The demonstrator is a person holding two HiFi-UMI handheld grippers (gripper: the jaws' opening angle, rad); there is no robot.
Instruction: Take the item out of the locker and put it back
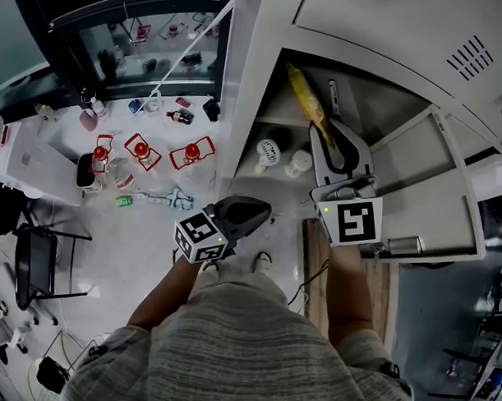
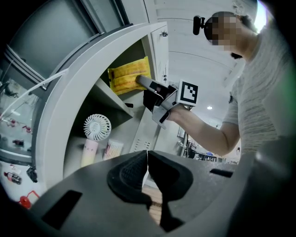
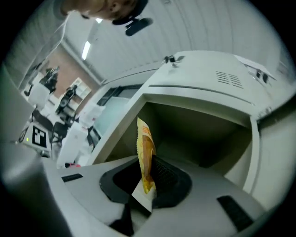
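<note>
Locker (image 1: 249, 80): white metal, door (image 1: 432, 185) swung open to its right side; a shelf splits the inside into an upper and a lower compartment.
Upper compartment: holds one yellow snack packet (image 3: 145, 152), standing on edge just inside the locker's opening.
Lower compartment: a white handheld fan (image 2: 97, 127) standing upright on its pale handle, with a small pale container (image 2: 113, 149) just beside it, further into the locker; what is in the container cannot be made out.
Right gripper (image 3: 148, 178): reaches level into the locker's upper compartment; jaws a narrow way apart and clamped on the packet's near end, the rest of the packet sticking out past them.
Left gripper (image 2: 147, 162): held outside the locker, in front of its lower compartment and to the left of the right gripper; jaws pressed fully together with nothing between them.
</note>
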